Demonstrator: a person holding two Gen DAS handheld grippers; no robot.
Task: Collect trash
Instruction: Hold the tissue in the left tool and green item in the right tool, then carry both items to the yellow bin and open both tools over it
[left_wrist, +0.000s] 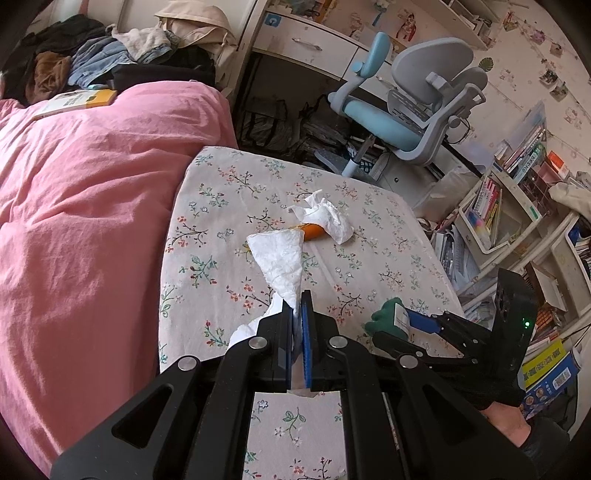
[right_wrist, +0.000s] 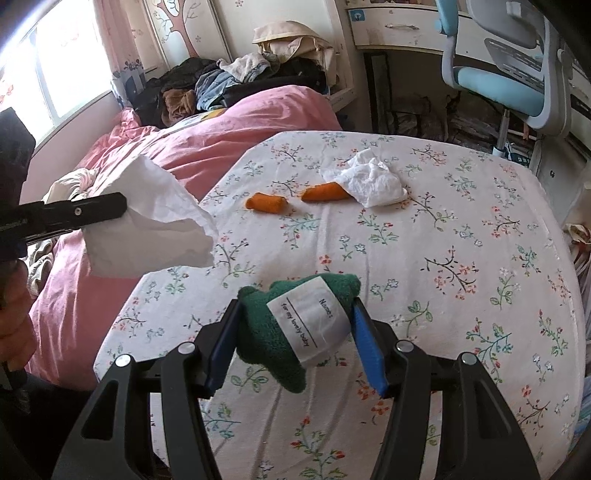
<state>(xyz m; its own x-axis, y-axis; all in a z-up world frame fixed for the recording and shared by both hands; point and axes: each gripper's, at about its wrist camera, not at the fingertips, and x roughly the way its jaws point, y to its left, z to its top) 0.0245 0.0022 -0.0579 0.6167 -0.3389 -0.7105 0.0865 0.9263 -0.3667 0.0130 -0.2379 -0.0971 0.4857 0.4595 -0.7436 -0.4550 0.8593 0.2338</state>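
My left gripper (left_wrist: 298, 307) is shut on a white tissue (left_wrist: 280, 258) that fans up above the floral tablecloth (left_wrist: 221, 206). In the right wrist view that left gripper (right_wrist: 123, 206) reaches in from the left with the tissue (right_wrist: 155, 218). My right gripper (right_wrist: 295, 308) is shut on a green fuzzy cloth piece (right_wrist: 266, 332) with a white label, held just over the tablecloth (right_wrist: 461, 258). From the left wrist view, the right gripper (left_wrist: 393, 321) and its green piece (left_wrist: 382, 314) are at lower right. A crumpled tissue (right_wrist: 373, 181) and two orange pieces (right_wrist: 266, 202) (right_wrist: 323, 192) lie farther back.
A bed with a pink quilt (left_wrist: 81, 203) borders the table's left side, with piled clothes (left_wrist: 92, 55) behind. A blue-grey desk chair (left_wrist: 406, 110) stands beyond the far edge. Crowded bookshelves (left_wrist: 517, 206) are to the right.
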